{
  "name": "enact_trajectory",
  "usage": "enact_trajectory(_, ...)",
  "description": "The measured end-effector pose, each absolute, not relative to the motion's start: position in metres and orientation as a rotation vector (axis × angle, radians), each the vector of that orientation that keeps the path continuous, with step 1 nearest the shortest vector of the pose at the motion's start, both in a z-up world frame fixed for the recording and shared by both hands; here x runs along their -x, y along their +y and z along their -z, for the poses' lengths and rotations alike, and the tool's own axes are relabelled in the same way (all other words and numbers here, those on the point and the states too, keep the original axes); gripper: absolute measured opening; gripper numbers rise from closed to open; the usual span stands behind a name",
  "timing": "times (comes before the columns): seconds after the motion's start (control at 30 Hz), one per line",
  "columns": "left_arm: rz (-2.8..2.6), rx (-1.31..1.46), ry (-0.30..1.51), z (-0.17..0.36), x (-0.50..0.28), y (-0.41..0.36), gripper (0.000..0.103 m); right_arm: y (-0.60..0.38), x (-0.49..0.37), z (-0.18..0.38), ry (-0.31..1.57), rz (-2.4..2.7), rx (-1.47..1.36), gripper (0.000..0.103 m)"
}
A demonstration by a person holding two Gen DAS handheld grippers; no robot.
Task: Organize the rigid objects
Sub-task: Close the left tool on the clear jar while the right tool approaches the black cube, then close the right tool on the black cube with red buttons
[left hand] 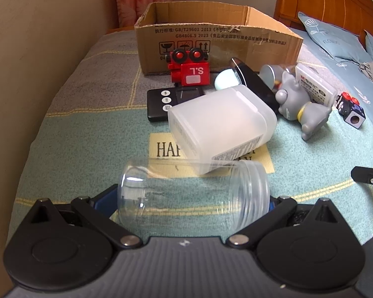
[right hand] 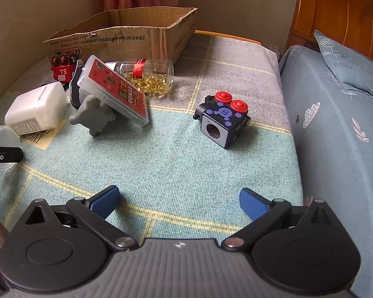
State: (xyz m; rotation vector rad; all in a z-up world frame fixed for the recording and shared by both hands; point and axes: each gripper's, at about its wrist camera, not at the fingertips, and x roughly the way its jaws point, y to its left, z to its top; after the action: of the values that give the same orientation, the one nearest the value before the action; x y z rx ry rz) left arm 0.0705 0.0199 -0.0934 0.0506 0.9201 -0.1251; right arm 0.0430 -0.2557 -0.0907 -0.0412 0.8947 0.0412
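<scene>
The bed [right hand: 176, 164], covered by a checked blanket in teal and grey, fills most of both views, with a blue patterned pillow [right hand: 348, 64] and a wooden headboard [right hand: 335, 12] in the upper right. An open cardboard box [left hand: 211, 39] stands at the top centre of the left wrist view, its printed side facing the camera.

Just below centre in that view a frosted white plastic container [left hand: 218, 124] lies on its side, its lower corner over a cream label printed on the blanket. At the bottom centre, a clear plastic jar [left hand: 194, 193] lies sideways between the fingers of the left gripper [left hand: 186, 203], which is closed against the jar's two ends.

Right of centre a grey cat figurine [left hand: 301, 101] lies tipped over, with a clear card case [right hand: 116, 89] leaning on it; in the right wrist view the case's red label shows. Behind it, at upper centre of that view, a clear bottle of golden capsules [right hand: 149, 77] lies on its side.

A red toy block with wheels [left hand: 189, 69] sits directly in front of the box, and a black digital timer [left hand: 169, 101] lies flat just below it. A dark blue toy cube with two red buttons [right hand: 223, 119] sits alone, right of centre in the right wrist view, well apart from the pile.

The right gripper [right hand: 179, 201] hovers at the bottom of its view, fingers spread wide and holding nothing.
</scene>
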Motion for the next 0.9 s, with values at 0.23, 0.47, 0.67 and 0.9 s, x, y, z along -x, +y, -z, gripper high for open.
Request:
enact_trajectory(0.23, 0.144, -0.058, 0.913, 0.094, -0.073, 0.021, 0.103, -0.272, -0.074, 0.093, 0.875, -0.063, 0.055, 0.103)
enact_trajectory(0.47, 0.158, -0.063, 0.905, 0.094, -0.073, 0.022, 0.103, -0.283, -0.106, 0.095, 0.850, -0.096, 0.070, 0.103)
enact_trajectory(0.67, 0.167, -0.067, 0.899, 0.095, -0.073, 0.022, 0.103, -0.291, -0.123, 0.097, 0.834, -0.176, 0.106, 0.103)
enact_trajectory(0.9, 0.173, -0.068, 0.896, 0.095, -0.073, 0.023, 0.103, -0.279, -0.116, 0.095, 0.868, -0.240, 0.138, 0.103)
